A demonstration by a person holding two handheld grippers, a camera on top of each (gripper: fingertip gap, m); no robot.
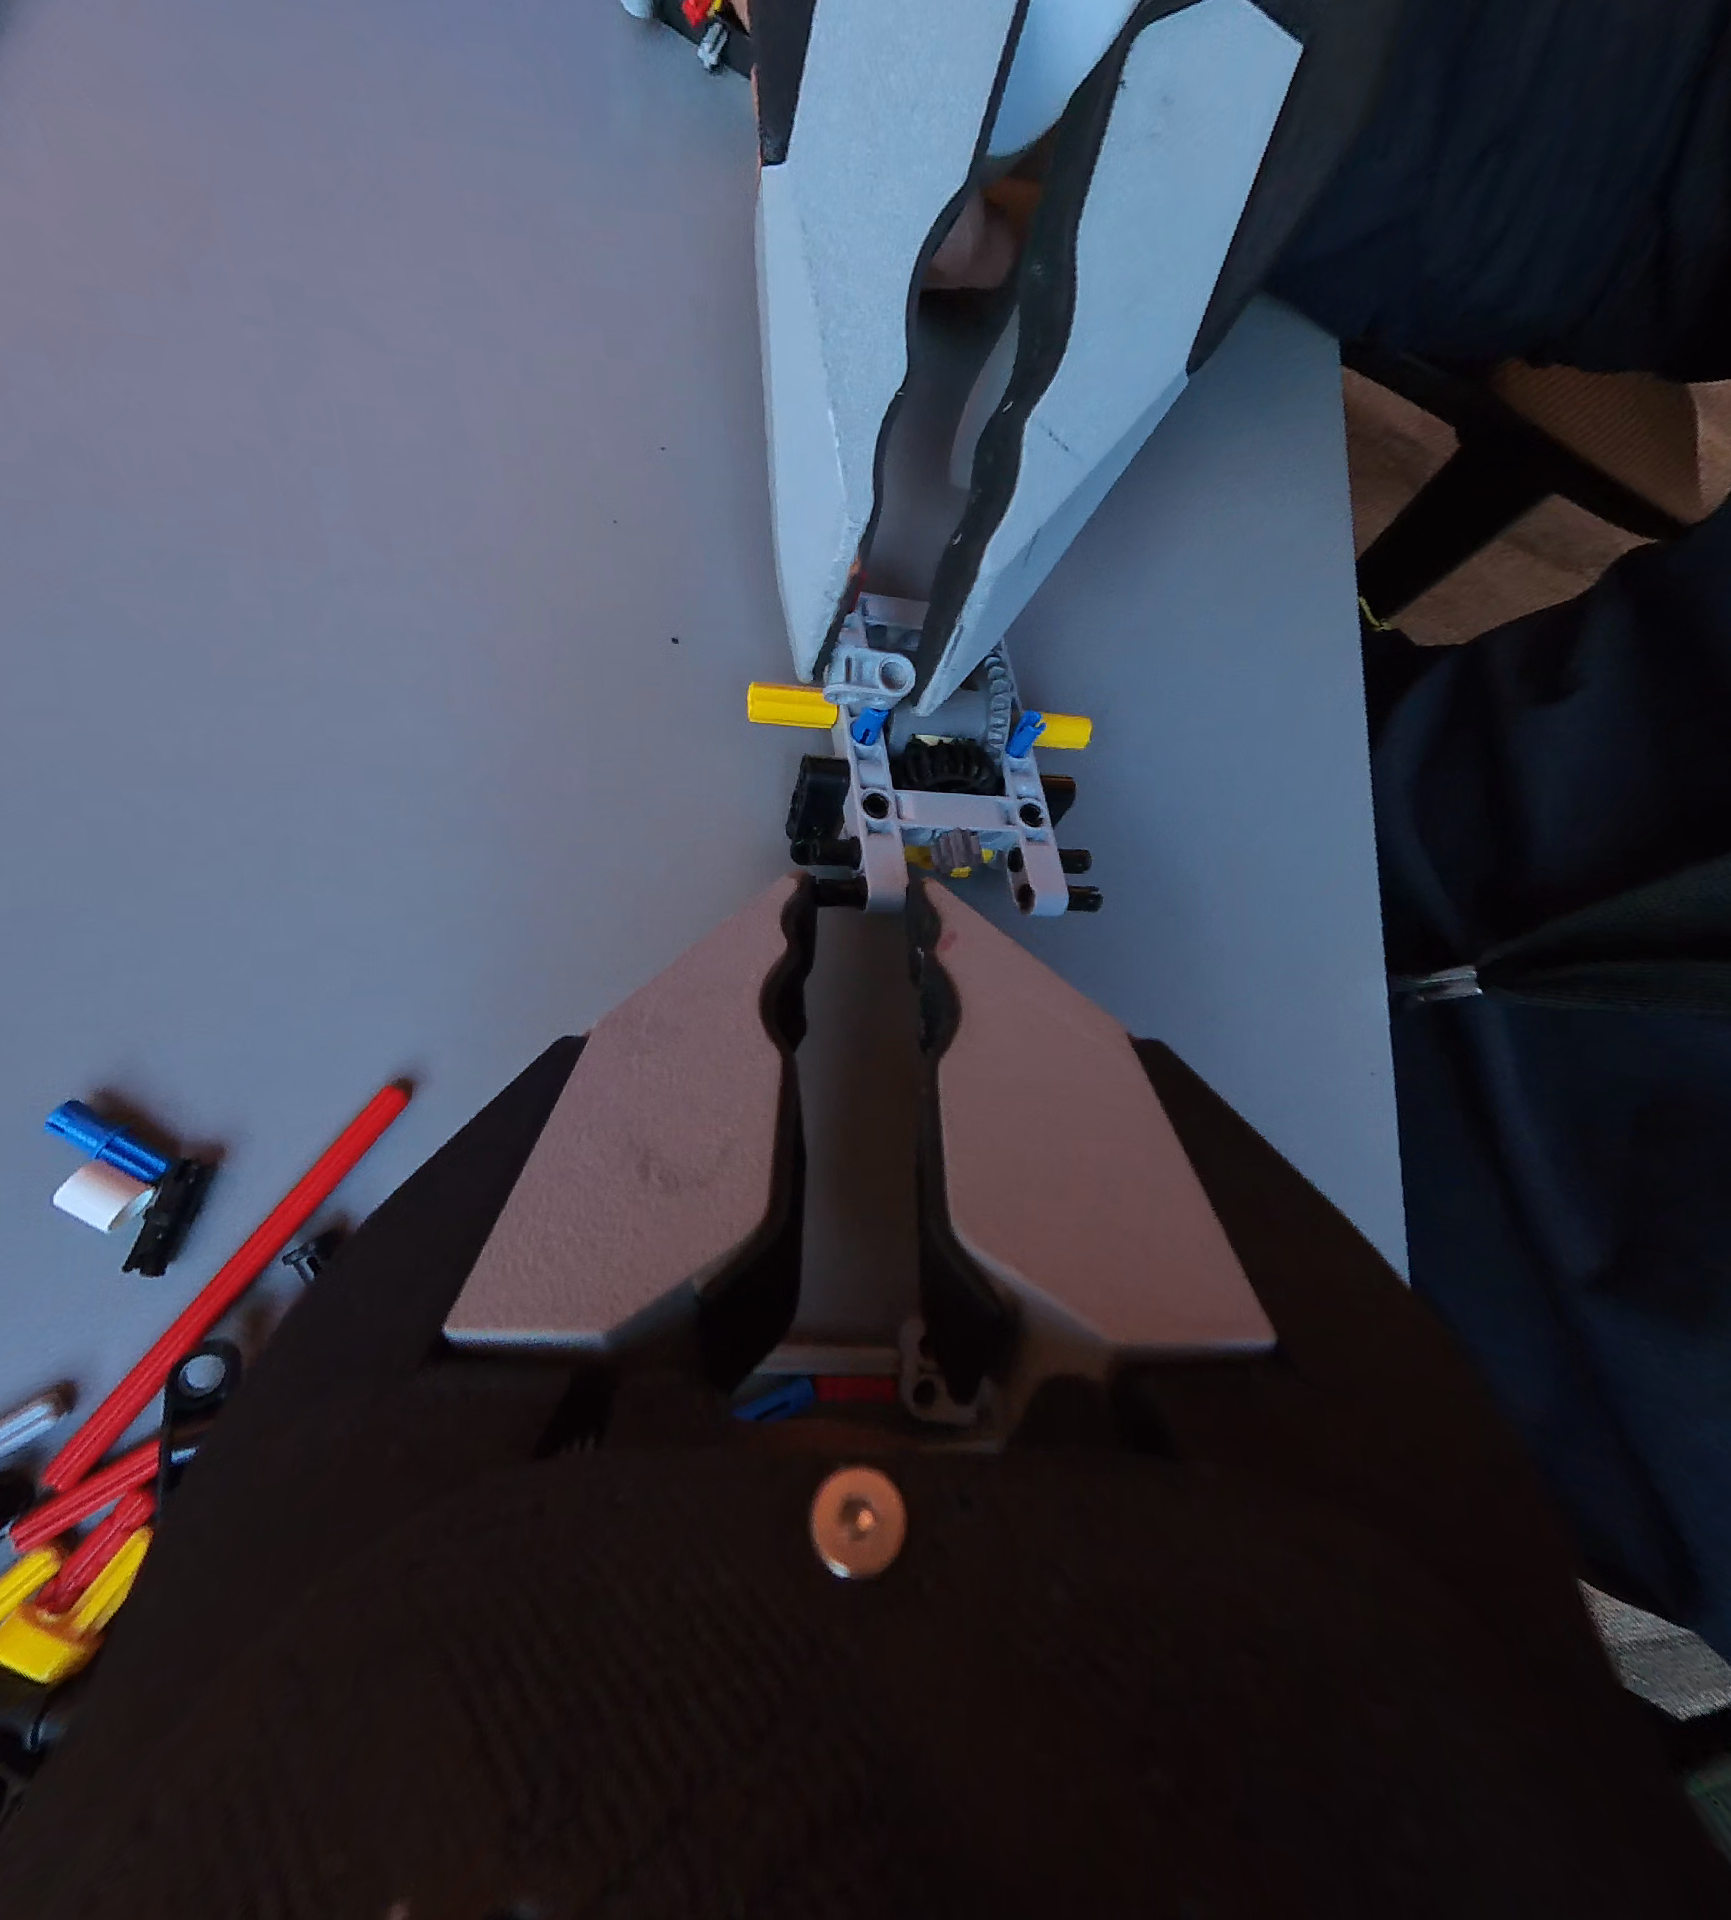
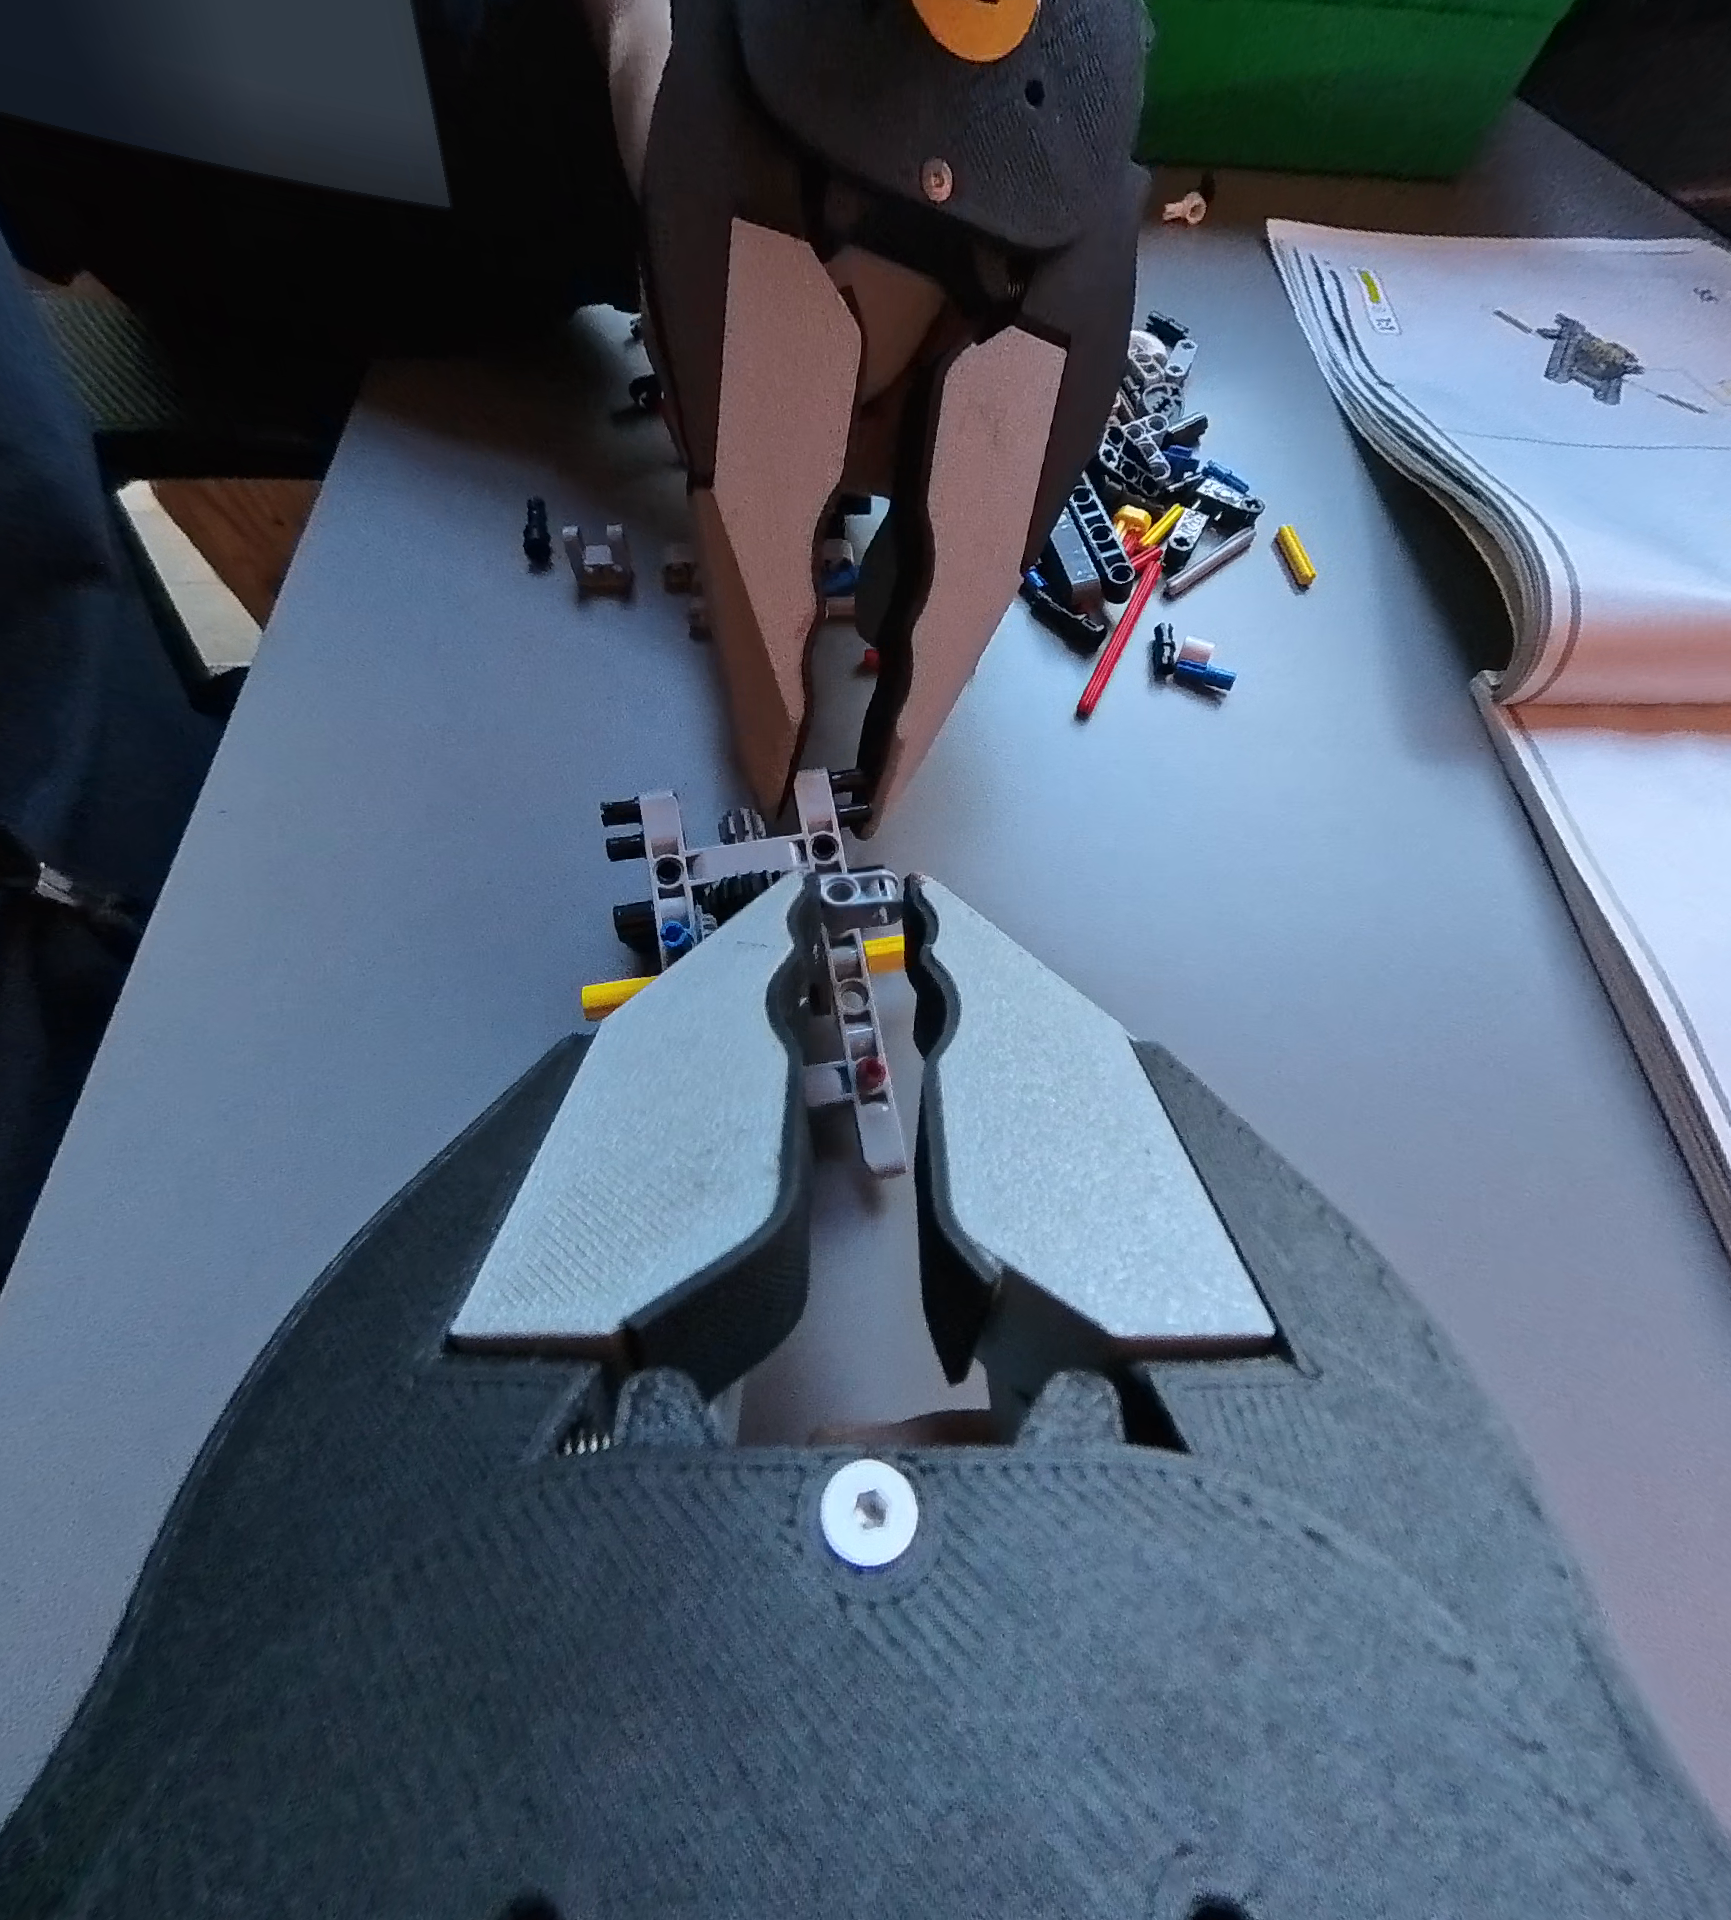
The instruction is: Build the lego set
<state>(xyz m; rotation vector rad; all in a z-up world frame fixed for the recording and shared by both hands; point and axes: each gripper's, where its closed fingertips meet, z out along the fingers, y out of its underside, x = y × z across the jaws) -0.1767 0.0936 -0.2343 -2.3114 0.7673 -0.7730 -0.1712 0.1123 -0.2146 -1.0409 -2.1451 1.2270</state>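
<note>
While both views share the gear assembly (image 1: 944, 800), only the right shows a booklet (image 2: 1609, 457).

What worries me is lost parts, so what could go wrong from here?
The left gripper pinches only one leg tip of the grey frame, so the frame may pivot if the right gripper pushes its grey beam. The table edge is close; a loosened yellow axle could roll off.

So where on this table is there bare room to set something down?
Bare tabletop lies beyond the loose parts pile, and between the grey assembly and the open booklet. It is crowded around the pile and where both grippers meet at the assembly.
</note>
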